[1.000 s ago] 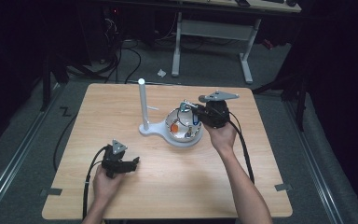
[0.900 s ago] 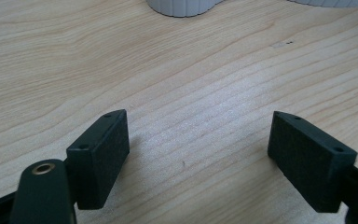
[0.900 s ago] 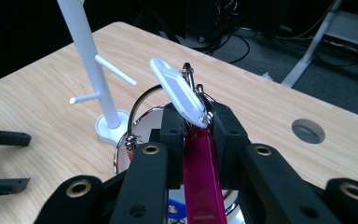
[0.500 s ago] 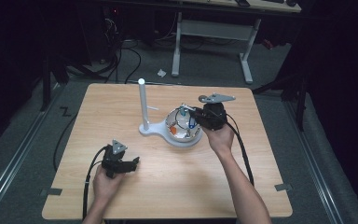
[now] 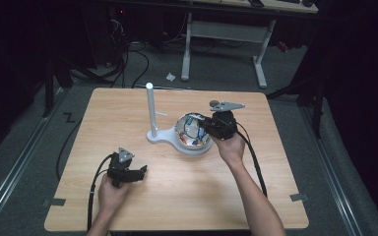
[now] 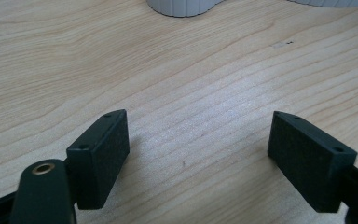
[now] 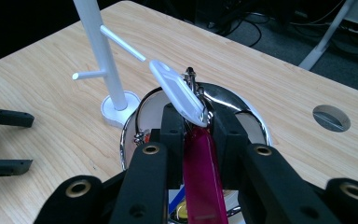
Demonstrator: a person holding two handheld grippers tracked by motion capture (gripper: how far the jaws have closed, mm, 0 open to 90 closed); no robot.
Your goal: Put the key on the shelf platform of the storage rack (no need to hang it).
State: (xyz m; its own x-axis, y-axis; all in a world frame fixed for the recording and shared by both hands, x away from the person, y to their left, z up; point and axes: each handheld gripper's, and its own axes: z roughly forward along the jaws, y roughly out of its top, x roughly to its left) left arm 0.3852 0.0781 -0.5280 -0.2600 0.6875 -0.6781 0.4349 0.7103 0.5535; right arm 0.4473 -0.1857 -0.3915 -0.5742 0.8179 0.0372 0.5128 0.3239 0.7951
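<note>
My right gripper (image 7: 199, 128) is shut on a bunch of key tags: a white tag (image 7: 177, 93) sticks up past the fingertips and a magenta tag (image 7: 204, 179) hangs between the jaws, both on a metal ring. It hovers over a white, chrome-rimmed bowl (image 7: 244, 109) holding small items. In the high view the right gripper (image 5: 203, 129) points left over the bowl (image 5: 193, 148). A white peg stand (image 5: 150, 110) rises just left of the bowl. My left gripper (image 5: 141, 173) rests low at the front left, jaws wide apart, with bare wood between its pads (image 6: 100, 154).
The stand (image 7: 103, 60) has short side pegs pointing toward the bowl. A round cable hole (image 7: 331, 117) lies in the tabletop beyond the bowl. Cables trail from both grippers toward the front edge. Dark floor and desk legs lie past the table's far edge.
The right gripper has shifted slightly over the bowl, still holding the tags. The left gripper has stayed put.
</note>
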